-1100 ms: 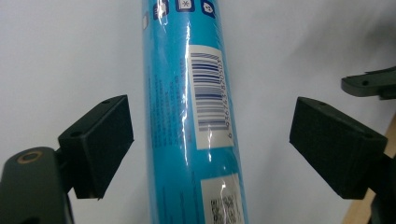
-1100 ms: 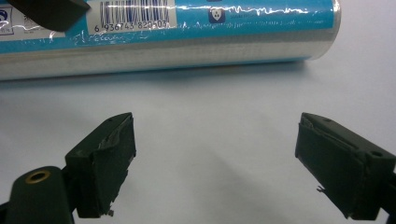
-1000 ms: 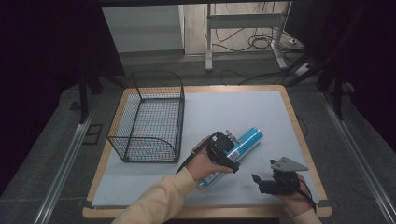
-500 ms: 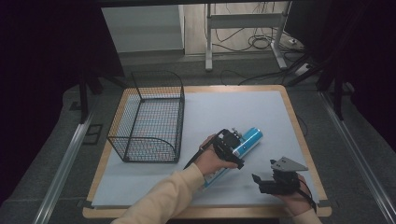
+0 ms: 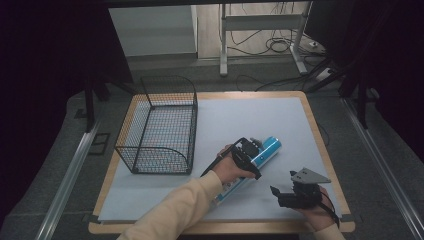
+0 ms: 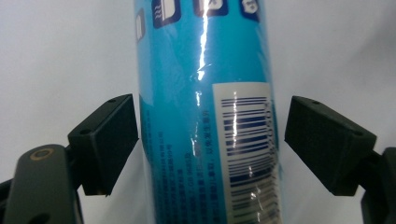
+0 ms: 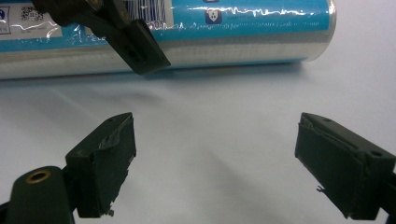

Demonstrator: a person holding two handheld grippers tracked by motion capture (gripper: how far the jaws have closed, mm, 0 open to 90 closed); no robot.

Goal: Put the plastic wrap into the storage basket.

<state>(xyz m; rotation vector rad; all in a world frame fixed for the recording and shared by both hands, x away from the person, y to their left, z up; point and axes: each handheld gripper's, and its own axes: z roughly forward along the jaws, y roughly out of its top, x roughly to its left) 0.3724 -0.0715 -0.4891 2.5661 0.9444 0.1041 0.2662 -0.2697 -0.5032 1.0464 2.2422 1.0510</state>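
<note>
A blue cylindrical tube [image 5: 270, 146] with a barcode label lies on its side on the white mat. In the left gripper view, the tube [image 6: 205, 70] stands between the two black jaws. My left gripper [image 5: 248, 156] comes down on its middle, and its jaws have just been closing. The left pad is at the tube's edge, while a narrow gap remains at the right pad. My right gripper [image 5: 276, 192] rests low near the front right, open and empty. In its view, the tube [image 7: 233, 32] lies crosswise ahead, with a left-gripper jaw over it.
A black wire basket [image 5: 160, 125] stands empty at the mat's left side. The white mat [image 5: 250, 115] covers a wooden table top. Beyond the table's far edge are desk legs and cables on the floor.
My left hand has moved a little along and down onto the tube. The tube and my right gripper have stayed in place.
</note>
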